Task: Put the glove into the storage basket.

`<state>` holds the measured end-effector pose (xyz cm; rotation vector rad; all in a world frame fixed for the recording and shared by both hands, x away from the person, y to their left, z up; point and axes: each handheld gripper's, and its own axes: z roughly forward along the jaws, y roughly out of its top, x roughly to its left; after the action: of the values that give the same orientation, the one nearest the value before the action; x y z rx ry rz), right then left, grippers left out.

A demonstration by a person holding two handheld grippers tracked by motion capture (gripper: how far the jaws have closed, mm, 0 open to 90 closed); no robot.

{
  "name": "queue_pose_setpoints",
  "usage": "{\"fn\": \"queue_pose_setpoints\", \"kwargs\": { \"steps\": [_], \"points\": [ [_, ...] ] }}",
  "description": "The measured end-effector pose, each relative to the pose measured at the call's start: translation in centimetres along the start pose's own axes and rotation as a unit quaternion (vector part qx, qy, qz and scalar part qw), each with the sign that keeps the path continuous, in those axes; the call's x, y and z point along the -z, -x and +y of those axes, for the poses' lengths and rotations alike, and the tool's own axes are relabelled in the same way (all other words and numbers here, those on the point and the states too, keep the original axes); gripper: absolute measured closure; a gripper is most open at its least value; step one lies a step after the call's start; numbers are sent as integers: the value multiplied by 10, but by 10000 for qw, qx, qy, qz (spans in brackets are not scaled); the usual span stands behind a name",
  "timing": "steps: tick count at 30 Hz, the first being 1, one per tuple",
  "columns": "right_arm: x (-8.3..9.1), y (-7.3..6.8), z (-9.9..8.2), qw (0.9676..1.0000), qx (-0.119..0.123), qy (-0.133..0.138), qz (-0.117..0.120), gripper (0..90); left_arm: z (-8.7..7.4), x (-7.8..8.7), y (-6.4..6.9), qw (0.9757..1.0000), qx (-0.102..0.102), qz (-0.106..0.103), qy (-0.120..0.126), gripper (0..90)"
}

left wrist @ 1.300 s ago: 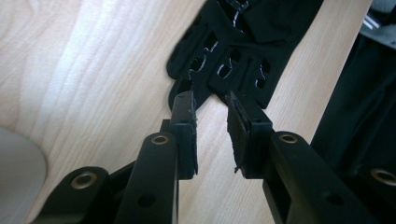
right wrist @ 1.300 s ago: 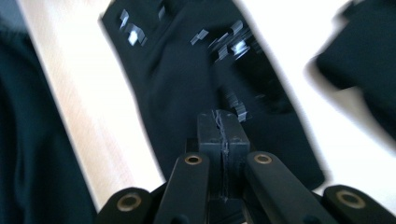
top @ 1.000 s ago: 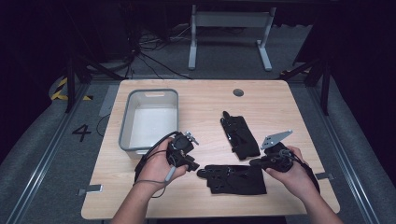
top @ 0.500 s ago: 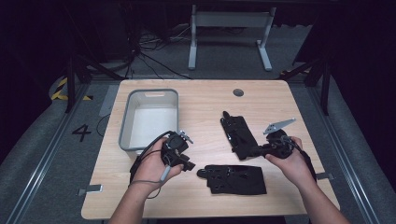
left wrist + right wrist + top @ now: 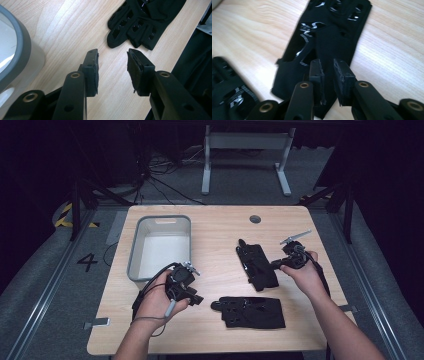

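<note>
Table (image 5: pixel 220 227): pale wooden top, seen from the person's side in the high view; clock directions below are read on that view, twelve o'clock being the far edge.
Bin (image 5: pixel 134 255): grey-rimmed white tub at about ten o'clock on the table, standing upright; its rounded corner also appears at nine o'clock in the left gripper view (image 5: pixel 17 45).
Far glove (image 5: pixel 257 262): black glove lying flat at about three o'clock of the table's centre, its long axis running roughly twelve to six.
Near glove (image 5: pixel 250 311): second black glove lying flat at about five o'clock, close to the near edge, apart from the far glove.
Left gripper (image 5: pixel 192 296): held in the left hand at seven o'clock, just off the bin's near corner; jaws have just been opening and stand partly apart with bare wood between the pads (image 5: pixel 93 72); the near glove's fingers (image 5: pixel 132 32) lie beyond the tips, untouched.
Right gripper (image 5: pixel 275 265): held in the right hand at three o'clock, at the far glove's right edge; jaws have just been opening, a narrow gap shows between them over the glove's cloth (image 5: pixel 332 37); the pads do not press on it.
</note>
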<state>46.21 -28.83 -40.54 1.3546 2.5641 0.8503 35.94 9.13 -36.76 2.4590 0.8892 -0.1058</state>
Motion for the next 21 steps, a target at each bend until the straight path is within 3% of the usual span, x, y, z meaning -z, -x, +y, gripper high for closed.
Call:
{"fn": "queue_pose_setpoints", "kwargs": {
  "steps": [13, 17, 21],
  "points": [
    [-28, 18, 8, 9985, -410, -267, -225, 710, -2, 1, -3, 10000, 15, -1, 7, 610],
    [-34, 17, 8, 9980, -408, -394, -274, 680, -1, 1, -3, 10000, 12, -22, 19, 607],
    [-36, 13, 9, 9981, -255, -415, -364, 716, 0, 1, -2, 10000, -13, -17, 7, 608]
  ]
}}
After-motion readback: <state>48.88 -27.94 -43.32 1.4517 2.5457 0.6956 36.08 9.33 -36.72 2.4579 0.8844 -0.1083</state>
